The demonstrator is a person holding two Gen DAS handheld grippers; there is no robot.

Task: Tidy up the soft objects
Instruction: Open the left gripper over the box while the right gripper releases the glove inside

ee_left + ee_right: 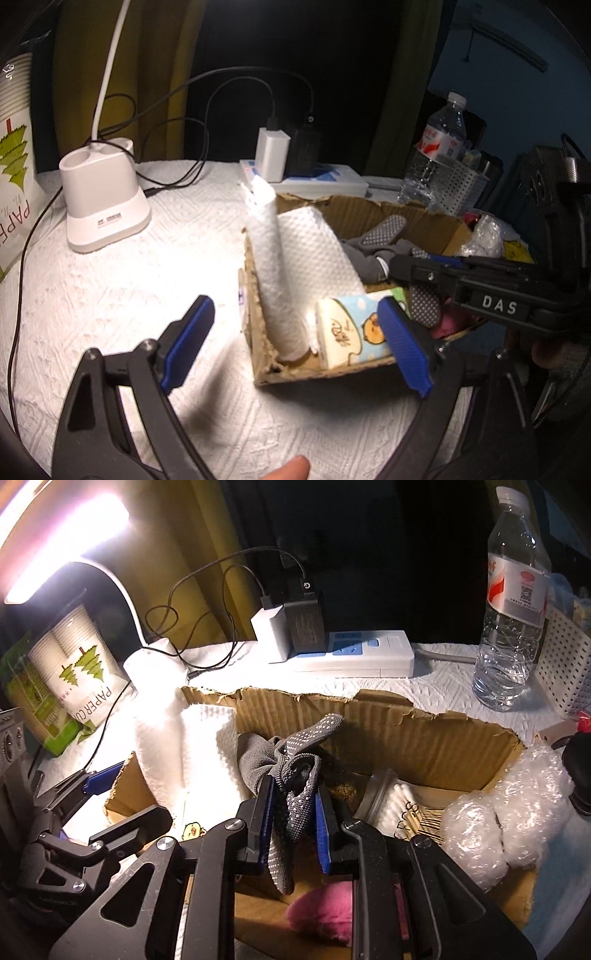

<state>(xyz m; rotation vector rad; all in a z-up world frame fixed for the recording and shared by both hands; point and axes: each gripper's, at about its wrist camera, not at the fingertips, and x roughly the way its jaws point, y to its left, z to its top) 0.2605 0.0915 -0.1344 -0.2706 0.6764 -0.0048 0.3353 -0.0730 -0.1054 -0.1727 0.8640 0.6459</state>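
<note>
A torn cardboard box [325, 371] [424, 734] sits on the white table. It holds rolled white paper towels [273, 273] [207, 753], a cartoon tissue pack [351, 332], grey dotted gloves [295, 771] [384, 232], a pink soft thing [325, 912], cotton swabs [395, 801] and bubble wrap [480, 830]. My left gripper [295, 343] is open, straddling the box's near corner around the towel roll and tissue pack. My right gripper [293, 823] is shut on a grey glove inside the box; it also shows in the left wrist view [424, 291].
A white lamp base [103, 199] with cables stands at back left beside a paper cup pack [70, 679]. A power strip with chargers [351, 653], a water bottle [513, 602] and a perforated white basket [561, 675] stand behind the box.
</note>
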